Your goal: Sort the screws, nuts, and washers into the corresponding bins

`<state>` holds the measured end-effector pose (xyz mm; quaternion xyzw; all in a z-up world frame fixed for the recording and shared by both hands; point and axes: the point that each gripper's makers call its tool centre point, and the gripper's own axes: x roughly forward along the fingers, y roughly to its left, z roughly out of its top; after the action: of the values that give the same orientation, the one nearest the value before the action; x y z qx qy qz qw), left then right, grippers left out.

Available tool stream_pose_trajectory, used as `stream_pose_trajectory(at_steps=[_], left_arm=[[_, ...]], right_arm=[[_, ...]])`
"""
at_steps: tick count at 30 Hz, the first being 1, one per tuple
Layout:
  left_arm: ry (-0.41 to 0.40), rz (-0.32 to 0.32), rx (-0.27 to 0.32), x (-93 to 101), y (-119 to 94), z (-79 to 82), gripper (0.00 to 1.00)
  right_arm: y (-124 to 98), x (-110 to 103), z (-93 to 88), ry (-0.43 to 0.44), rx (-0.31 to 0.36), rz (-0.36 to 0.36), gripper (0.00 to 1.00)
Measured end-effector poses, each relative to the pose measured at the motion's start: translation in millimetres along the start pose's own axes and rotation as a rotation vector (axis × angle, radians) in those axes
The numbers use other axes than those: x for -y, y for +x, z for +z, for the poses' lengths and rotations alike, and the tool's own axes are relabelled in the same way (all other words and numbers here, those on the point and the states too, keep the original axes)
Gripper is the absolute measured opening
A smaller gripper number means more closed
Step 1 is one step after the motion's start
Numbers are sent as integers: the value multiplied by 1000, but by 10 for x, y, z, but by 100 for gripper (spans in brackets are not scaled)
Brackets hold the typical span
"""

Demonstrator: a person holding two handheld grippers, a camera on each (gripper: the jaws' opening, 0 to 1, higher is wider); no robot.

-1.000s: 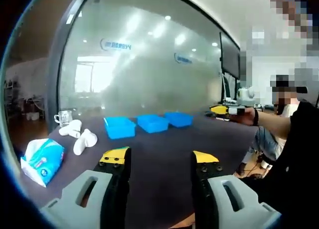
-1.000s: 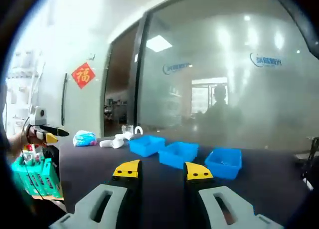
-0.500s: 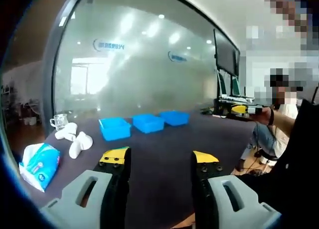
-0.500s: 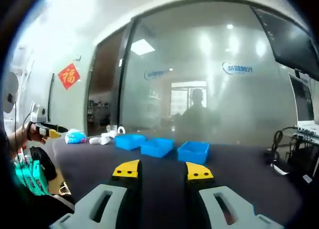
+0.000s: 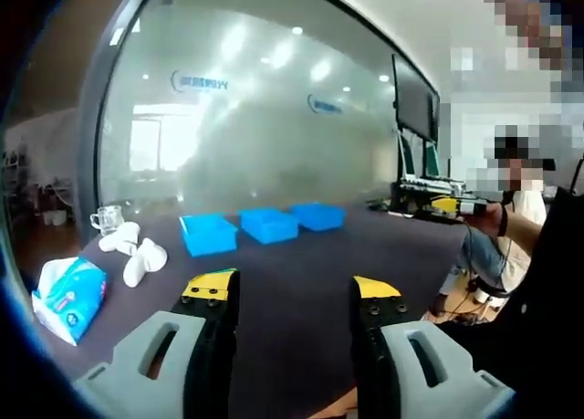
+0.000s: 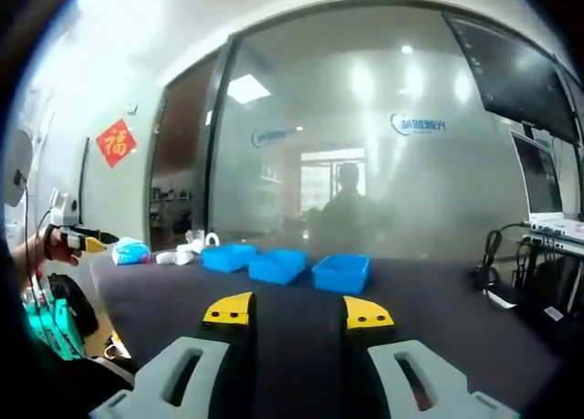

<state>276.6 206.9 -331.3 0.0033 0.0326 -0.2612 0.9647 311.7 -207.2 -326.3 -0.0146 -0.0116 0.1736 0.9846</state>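
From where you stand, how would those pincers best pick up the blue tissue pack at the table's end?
Probably across the narrow sides of the tissue pack, coming down from above. It lies flat on the dark table, soft and wider than thick, with free room around it; the white cups sit apart, so the left gripper, open, has clearance.

The three blue bins [image 5: 265, 227] sit far off at about 12 o'clock on the dark table [image 5: 292, 282], too small for their contents to be made out; any screws, nuts or washers inside cannot be seen. In the right gripper view the same bins [image 6: 283, 264] are equally distant and their insides stay hidden behind their walls. The white objects [image 5: 135, 253] at 10 o'clock are blurred beyond naming. The frosted glass wall [image 6: 383, 182] shows only a dim silhouette. The green crate [image 6: 46, 323] at 8 o'clock is cut off by the edge.
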Motion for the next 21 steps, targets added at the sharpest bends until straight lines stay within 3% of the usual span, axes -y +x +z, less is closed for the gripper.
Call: stream_pose_trajectory(at_steps=[21], left_arm=[[-32, 46, 13, -106, 0, 68, 47]], right_arm=[[79, -30, -49, 11, -20, 6, 35]])
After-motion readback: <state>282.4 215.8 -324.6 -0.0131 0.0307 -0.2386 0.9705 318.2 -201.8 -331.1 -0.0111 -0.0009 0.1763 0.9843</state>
